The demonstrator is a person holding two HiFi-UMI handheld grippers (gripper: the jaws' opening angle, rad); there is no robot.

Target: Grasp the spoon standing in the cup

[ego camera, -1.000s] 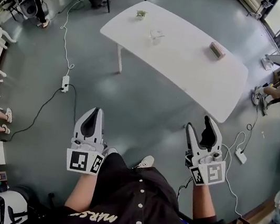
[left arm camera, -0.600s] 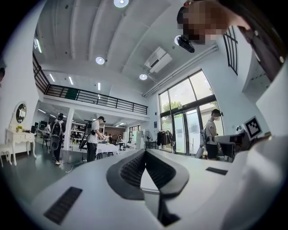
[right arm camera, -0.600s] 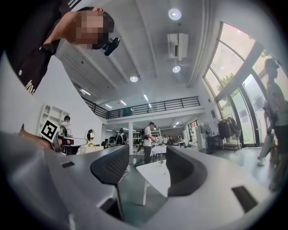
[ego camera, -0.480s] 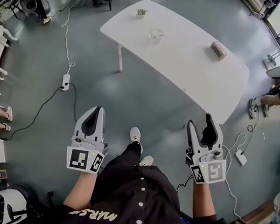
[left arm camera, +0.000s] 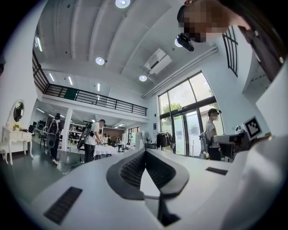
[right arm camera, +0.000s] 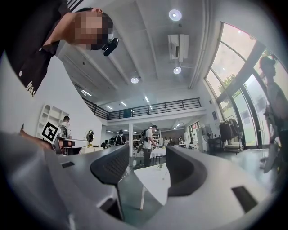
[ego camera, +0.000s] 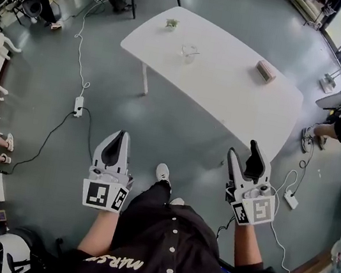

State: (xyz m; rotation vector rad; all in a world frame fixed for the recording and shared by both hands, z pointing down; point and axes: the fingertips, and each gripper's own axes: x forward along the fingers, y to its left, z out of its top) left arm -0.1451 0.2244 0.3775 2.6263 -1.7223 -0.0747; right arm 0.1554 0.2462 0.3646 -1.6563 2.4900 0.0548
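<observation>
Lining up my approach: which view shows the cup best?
Head view: the cup stands clear on the table, spoon inside. Right gripper view shows the far table, cup indistinct; left gripper view shows no cup.

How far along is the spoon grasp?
Done: nothing yet. In hand: nothing; the right gripper is open and empty, the left gripper is shut on nothing, both over the floor, short of the table. Remaining: reach the cup, close on the spoon.
</observation>
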